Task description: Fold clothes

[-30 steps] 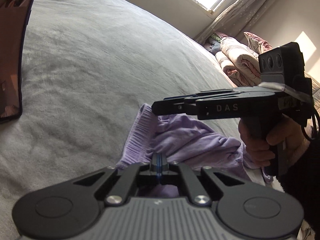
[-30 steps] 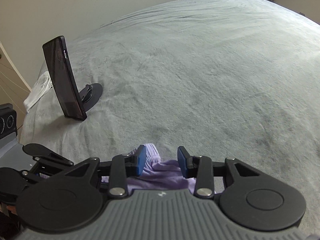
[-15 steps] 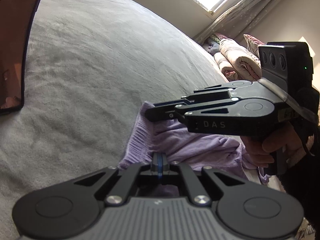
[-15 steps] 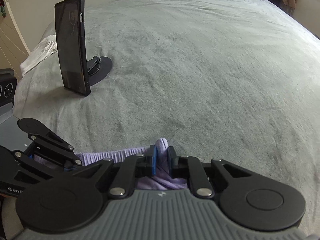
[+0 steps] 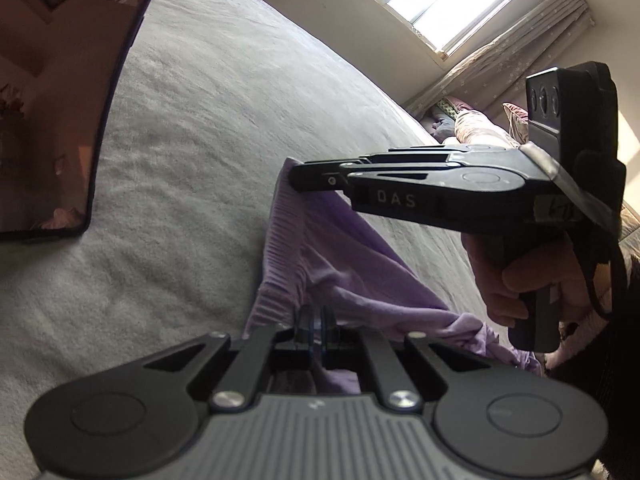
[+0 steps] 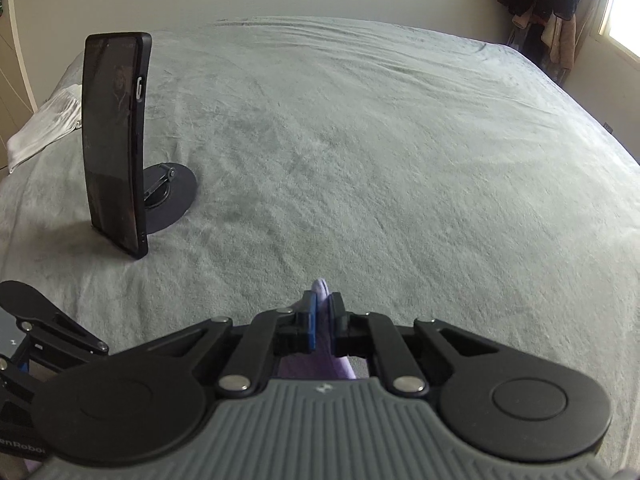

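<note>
A pale purple garment with a ribbed hem lies bunched at the near edge of the grey bed. My left gripper is shut on its near hem corner. In the left wrist view my right gripper, held by a hand, reaches in from the right and pinches the far hem corner, which is lifted and stretched taut. In the right wrist view, the right gripper has its jaws closing on a fold of the purple cloth, and the blue pads press it.
A dark phone stands on a round stand at the left of the bed; its screen fills the left of the left wrist view. A white cloth lies behind it. Folded bedding sits under the window. Grey bedspread stretches ahead.
The right gripper's jaws closed from wide apart onto the purple cloth, and it rolled and pulled the hem up and taut. The left gripper kept its grip and hardly moved.
</note>
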A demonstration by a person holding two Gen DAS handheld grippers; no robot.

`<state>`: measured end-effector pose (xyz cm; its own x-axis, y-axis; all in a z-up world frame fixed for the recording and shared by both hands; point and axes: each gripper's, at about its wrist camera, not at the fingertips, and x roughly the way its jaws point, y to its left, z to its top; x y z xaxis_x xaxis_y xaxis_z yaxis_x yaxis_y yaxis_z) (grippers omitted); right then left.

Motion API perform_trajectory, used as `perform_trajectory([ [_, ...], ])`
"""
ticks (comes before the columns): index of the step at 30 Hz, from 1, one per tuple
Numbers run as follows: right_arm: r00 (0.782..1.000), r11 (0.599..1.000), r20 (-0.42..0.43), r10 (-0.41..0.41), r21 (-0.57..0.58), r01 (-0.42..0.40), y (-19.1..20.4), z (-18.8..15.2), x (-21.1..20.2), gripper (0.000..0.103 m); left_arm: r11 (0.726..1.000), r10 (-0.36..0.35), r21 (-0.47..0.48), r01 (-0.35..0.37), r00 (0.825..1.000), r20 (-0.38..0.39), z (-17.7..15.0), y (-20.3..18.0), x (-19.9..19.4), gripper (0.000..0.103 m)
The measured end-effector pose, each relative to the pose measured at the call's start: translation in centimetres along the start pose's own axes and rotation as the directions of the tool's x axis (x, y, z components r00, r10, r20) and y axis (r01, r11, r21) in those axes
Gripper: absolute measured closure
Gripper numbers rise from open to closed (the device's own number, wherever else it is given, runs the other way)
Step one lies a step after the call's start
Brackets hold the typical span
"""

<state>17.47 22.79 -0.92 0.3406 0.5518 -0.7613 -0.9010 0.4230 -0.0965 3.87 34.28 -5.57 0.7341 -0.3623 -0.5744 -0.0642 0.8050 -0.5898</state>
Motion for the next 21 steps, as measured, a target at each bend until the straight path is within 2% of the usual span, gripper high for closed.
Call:
perform_trajectory([
  [4, 1.0, 0.999, -0.03, 0.004, 0.038, -0.002, -0.6, -0.3, 1.7, 0.095, 1.0, 0.005, -0.006, -0.005, 1.0, -0.01, 0.1, 0.3, 0.1, 0.099],
  [6, 0.999, 0.998, -0.034, 0.009, 0.062, -0.007, -0.7, -0.5, 2.1, 0.091, 1.0, 0.004, -0.015, -0.005, 1.0, -0.008, 0.4, 0.3, 0.2, 0.099],
  [9, 0.999, 0.995, -0.034, 0.011, 0.103, -0.007, -1.4, -0.4, 1.4, 0.08, 1.0, 0.007, -0.007, -0.007, 1.0, 0.003, 0.8, -0.1, 0.3, 0.098],
  [10, 0.999, 0.994, -0.036, 0.009, 0.113, -0.005, -1.6, -0.4, 1.1, 0.071, 1.0, 0.008, -0.003, -0.008, 1.0, 0.006, 0.9, -0.2, 0.4, 0.097],
  [11, 0.999, 0.993, -0.039, 0.006, 0.118, -0.001, -1.9, -0.6, 0.7, 0.067, 1.0, 0.01, 0.0, -0.01, 1.0, 0.01, 1.0, -0.3, 0.4, 0.096],
  [21, 0.995, 0.988, -0.092, -0.036, 0.147, 0.05, -3.9, -3.9, -3.1, 0.067, 0.998, 0.058, 0.0, -0.058, 0.997, 0.057, 2.1, -0.7, 2.2, 0.095],
])
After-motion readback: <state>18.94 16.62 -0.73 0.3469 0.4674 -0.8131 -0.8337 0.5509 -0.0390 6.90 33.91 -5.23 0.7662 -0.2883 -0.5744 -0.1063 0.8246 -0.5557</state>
